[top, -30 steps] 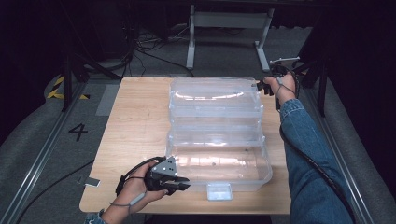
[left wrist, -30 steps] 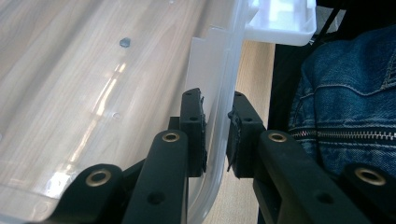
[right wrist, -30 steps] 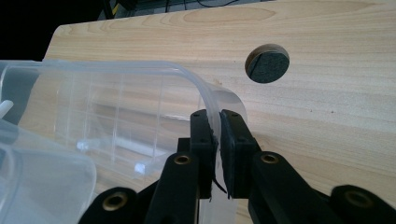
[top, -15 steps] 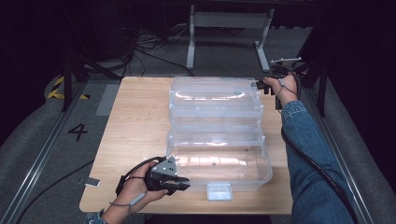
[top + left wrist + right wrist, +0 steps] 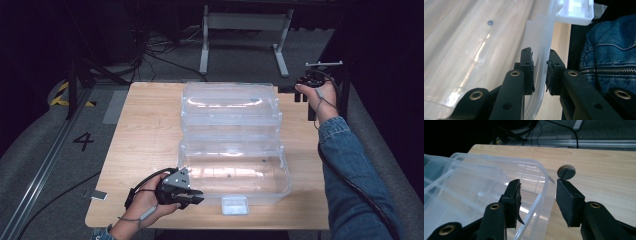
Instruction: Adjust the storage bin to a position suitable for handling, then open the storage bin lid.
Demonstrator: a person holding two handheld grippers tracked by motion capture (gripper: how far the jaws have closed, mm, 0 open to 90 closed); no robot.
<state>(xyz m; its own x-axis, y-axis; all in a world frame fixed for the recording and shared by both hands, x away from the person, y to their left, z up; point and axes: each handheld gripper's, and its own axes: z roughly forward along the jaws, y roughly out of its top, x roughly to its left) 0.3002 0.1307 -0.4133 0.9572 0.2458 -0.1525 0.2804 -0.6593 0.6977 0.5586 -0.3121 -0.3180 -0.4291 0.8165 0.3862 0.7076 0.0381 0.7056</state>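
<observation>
A clear plastic bin (image 5: pixel 286 172) sits at the near side of the wooden table (image 5: pixel 145 135). Its clear lid (image 5: pixel 230 107) lies just beyond it. My left gripper (image 5: pixel 196 196) is at the bin's near left corner, shut on the bin's wall (image 5: pixel 539 42), which runs up between its pads (image 5: pixel 540 67). My right gripper (image 5: pixel 290 92) hovers at the lid's far right corner. Its jaws have just been opening. The lid's corner rim (image 5: pixel 544 177) stands between them untouched, with open space on both sides (image 5: pixel 537 187).
A white latch (image 5: pixel 235 205) sticks out from the bin's near wall, also seen at the top of the left gripper view (image 5: pixel 574 11). A round wooden plug (image 5: pixel 566 172) sits in the tabletop near the lid. A denim sleeve (image 5: pixel 350 170) runs along the table's right edge.
My right gripper has opened off the lid's far right corner and drawn back a little to the right and up. My left gripper has stayed where it was.
</observation>
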